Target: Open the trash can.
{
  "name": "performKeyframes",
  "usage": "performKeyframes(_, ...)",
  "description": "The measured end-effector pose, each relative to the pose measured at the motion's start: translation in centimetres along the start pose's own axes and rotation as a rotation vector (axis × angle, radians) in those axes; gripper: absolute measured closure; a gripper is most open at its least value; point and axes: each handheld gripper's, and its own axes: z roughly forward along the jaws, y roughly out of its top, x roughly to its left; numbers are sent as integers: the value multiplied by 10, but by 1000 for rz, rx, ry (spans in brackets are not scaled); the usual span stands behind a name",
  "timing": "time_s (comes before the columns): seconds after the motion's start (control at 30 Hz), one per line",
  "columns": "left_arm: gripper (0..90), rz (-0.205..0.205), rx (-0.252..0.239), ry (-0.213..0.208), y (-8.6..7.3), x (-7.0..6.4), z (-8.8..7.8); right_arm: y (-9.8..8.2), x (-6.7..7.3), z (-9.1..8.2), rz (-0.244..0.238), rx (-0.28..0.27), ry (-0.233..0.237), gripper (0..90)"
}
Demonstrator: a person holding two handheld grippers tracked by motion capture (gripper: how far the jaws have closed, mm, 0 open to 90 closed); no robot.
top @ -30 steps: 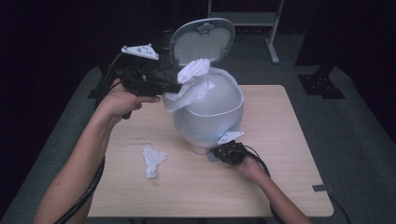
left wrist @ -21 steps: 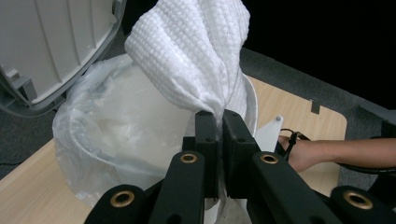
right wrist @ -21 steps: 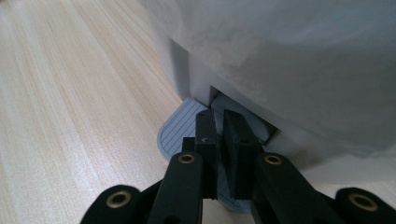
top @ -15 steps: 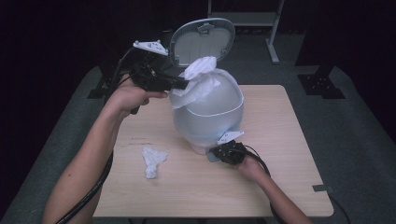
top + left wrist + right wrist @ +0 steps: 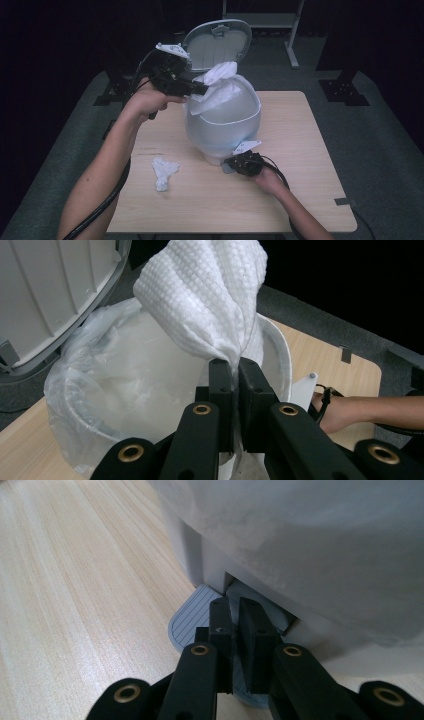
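while the right gripper [image 5: 235,162] presses the pedal [image 5: 192,620] clenched, the left gripper [image 5: 202,90] pinches a paper towel [image 5: 210,300] over the bin [image 5: 225,125].

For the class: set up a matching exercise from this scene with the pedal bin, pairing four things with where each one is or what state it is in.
Things:
1. lid
2. white cloth
3. crumpled tissue
4. foot pedal

Places or states:
A. lying on the table, left of the bin
B. pressed under the shut right gripper
C. standing open
D. pinched by the left gripper over the bin's mouth

Pairs: 1-C, 2-D, 3-A, 4-B
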Motion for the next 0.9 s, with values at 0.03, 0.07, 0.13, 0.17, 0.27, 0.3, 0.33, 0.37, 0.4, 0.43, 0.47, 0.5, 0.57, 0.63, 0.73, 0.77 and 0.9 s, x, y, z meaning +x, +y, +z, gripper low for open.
performKeyframes(0.03,862,2,1,4,0,1,2,0,0,0,1,2,-1,842)
performKeyframes(0.07,862,2,6,6,0,1,3,0,0,0,1,2,-2,842)
performKeyframes(0.13,862,4,11,8,0,2,6,0,0,0,1,2,-2,842)
performKeyframes(0.17,862,5,14,8,0,3,8,0,0,0,1,2,-2,843)
performKeyframes(0.27,862,5,17,8,0,3,11,0,0,0,1,2,0,842)
performKeyframes(0.3,862,7,18,8,0,4,12,0,0,0,2,2,1,842)
performKeyframes(0.33,862,8,21,10,0,4,13,0,0,0,1,2,1,842)
performKeyframes(0.37,862,5,23,9,0,4,15,0,0,0,2,2,0,842)
performKeyframes(0.4,862,4,25,9,1,5,17,0,0,0,1,2,0,842)
performKeyframes(0.43,862,1,23,6,1,6,19,0,0,0,1,2,0,842)
performKeyframes(0.47,862,1,23,6,1,6,19,0,0,0,1,2,0,842)
performKeyframes(0.5,862,-1,25,5,2,6,21,0,0,0,1,3,1,842)
performKeyframes(0.57,861,3,33,4,2,7,26,0,0,0,1,2,1,842)
performKeyframes(0.63,861,2,35,6,2,7,28,0,0,0,1,2,1,842)
performKeyframes(0.73,861,2,41,7,2,9,33,0,0,0,1,3,1,843)
performKeyframes(0.77,861,2,43,7,2,10,35,0,0,0,1,2,1,842)
performKeyframes(0.9,860,-3,49,9,2,11,41,0,0,0,0,3,0,842)
